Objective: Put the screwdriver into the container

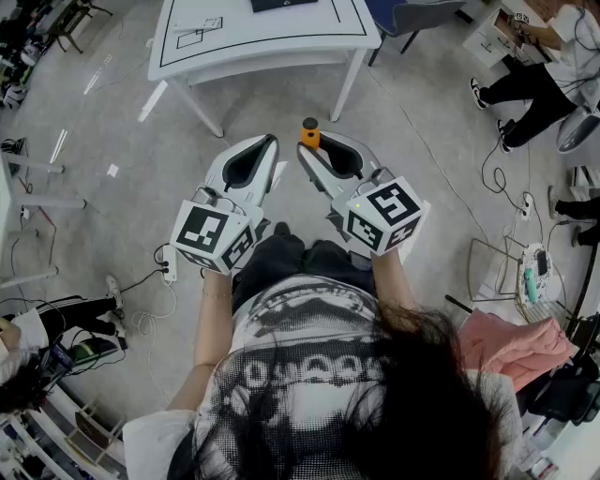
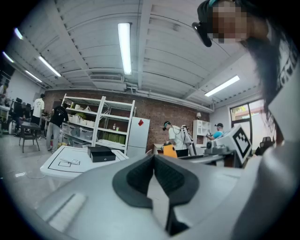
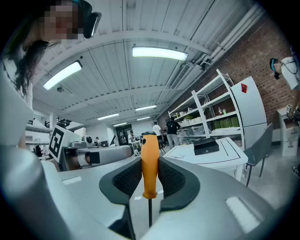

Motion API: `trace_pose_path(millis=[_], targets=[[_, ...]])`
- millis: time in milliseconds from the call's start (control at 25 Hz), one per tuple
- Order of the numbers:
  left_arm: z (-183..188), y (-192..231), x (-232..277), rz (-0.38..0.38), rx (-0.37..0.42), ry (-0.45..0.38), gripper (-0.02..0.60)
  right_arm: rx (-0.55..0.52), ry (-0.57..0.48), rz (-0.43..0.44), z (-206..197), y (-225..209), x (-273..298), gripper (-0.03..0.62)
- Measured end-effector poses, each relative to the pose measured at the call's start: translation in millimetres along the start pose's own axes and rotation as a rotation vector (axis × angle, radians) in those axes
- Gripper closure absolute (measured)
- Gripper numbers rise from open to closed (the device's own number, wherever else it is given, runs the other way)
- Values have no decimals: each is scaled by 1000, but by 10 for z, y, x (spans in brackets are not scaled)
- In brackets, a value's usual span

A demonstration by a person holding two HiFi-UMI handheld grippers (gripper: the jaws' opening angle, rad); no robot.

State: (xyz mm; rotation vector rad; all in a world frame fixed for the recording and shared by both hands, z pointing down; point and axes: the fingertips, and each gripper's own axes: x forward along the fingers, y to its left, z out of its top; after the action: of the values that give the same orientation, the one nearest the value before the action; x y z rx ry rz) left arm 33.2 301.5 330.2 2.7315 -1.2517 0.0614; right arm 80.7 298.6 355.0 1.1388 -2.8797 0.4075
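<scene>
My right gripper is shut on the screwdriver. In the right gripper view its orange handle stands upright between the dark pads, the thin shaft running down behind them; the gripper points out across the room. The left gripper is level with it, a little to its left, its jaws meeting at the tips with nothing between them. The orange handle shows small in the left gripper view. A black box lies on the white table ahead.
The white table, with black outlines, stands in front of me on the grey floor. A blue chair is behind it. A person sits at the far right. Cables and a power strip lie on the floor; shelving lines the brick wall.
</scene>
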Motion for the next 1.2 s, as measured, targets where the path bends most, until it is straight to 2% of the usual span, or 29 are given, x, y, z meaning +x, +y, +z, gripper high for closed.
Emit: trace_pose_path(millis=[560, 800, 1200], targets=[[3, 632, -36, -24, -18, 13, 581, 14, -4, -47, 34, 15, 594, 487], [27, 965, -145, -49, -35, 5, 581, 12, -11, -98, 59, 26, 864, 487], [-89, 1277, -188, -61, -81, -5, 581, 20, 41, -140, -30, -6, 1098, 487]])
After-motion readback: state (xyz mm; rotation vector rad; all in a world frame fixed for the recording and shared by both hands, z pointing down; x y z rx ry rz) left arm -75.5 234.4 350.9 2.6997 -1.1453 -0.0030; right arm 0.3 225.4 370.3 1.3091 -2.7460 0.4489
